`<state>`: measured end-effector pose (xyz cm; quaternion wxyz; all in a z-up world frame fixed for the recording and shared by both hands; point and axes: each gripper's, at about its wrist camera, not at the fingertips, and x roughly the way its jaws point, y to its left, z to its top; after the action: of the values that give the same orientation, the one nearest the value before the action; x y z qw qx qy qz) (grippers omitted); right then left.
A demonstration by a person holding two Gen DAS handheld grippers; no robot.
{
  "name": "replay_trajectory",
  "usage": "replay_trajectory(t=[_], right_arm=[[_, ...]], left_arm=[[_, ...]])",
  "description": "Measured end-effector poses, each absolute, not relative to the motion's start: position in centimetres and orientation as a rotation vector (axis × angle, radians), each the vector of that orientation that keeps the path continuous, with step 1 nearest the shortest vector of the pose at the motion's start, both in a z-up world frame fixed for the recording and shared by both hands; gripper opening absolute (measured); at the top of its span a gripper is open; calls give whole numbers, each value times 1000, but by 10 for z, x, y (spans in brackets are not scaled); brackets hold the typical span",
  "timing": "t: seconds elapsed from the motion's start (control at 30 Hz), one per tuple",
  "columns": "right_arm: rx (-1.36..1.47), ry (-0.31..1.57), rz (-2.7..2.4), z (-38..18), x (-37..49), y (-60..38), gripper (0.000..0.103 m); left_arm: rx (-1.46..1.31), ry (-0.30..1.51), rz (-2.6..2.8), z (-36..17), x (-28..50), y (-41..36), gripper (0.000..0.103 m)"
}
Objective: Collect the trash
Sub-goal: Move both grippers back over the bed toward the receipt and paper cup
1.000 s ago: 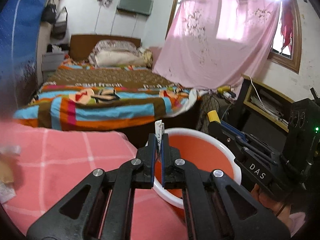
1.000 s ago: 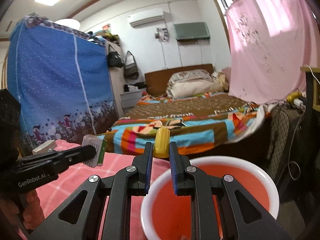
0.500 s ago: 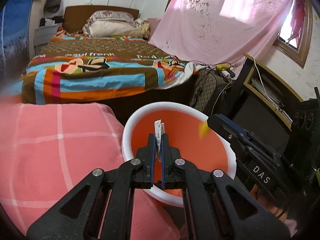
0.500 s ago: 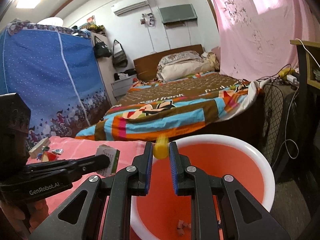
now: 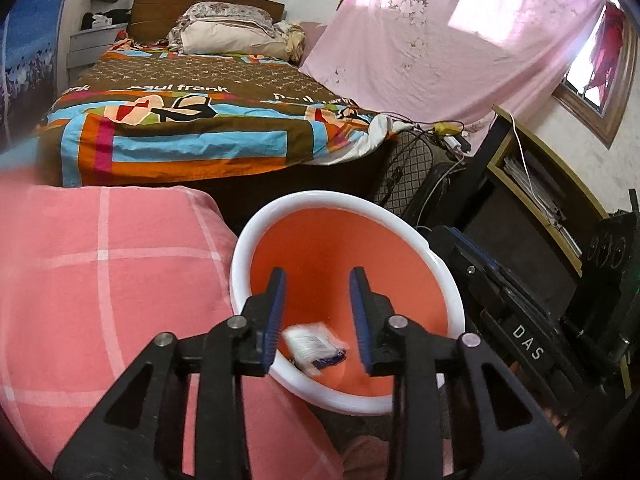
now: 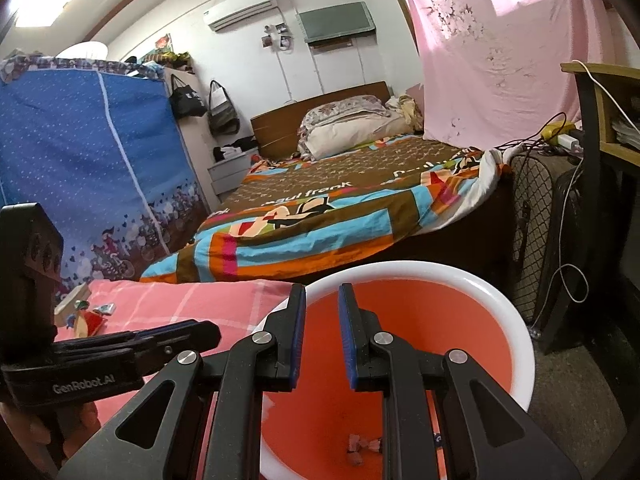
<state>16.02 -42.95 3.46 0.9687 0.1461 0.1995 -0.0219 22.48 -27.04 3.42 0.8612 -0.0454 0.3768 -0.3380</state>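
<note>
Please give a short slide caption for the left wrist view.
Open left gripper above the orange bin as a white wrapper drops in.

The right tool (image 6: 319, 336) hangs spread and empty over the orange bucket (image 6: 516, 344); scraps (image 6: 362, 446) lie at its bottom, the left tool (image 6: 172, 338) nearby left.

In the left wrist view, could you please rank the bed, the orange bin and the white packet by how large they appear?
1. Bed: covers the most of the frame.
2. Orange bin: somewhat less, though it sits much nearer the camera, so true sizes differ more.
3. White packet: by far the smallest, blurred, between the open left gripper fingers.
</note>
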Motion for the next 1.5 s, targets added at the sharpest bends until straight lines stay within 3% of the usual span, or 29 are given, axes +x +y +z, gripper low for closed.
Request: replay_trajectory(t=[0.17,0.3,0.57,0.6,0.63,0.7,0.83,1.5], right_arm=[[294,384,-56,39,159,-428,18],[285,346,-52,45,157,-423,34],[236,207,-15,67,150,-395,49],[224,190,-13,70,150,-391,56],[217,178,-11,72,150,-388,70],[205,131,-3,77,148,-377,87],[178,64,19,85,147,-356,103],[110,-57,242,79,169,-253,103]], left_arm=[[-139,735,-668,42,224,-252,54],[-159,647,-594,52,219,-229,66],[-203,476,-431,68,210,-172,91],[-204,452,-409,69,208,-165,96],[-204,434,-393,70,207,-159,103],[-207,379,-347,72,201,-142,103],[-200,318,-287,74,192,-117,103],[-115,209,-40,61,179,5,103]])
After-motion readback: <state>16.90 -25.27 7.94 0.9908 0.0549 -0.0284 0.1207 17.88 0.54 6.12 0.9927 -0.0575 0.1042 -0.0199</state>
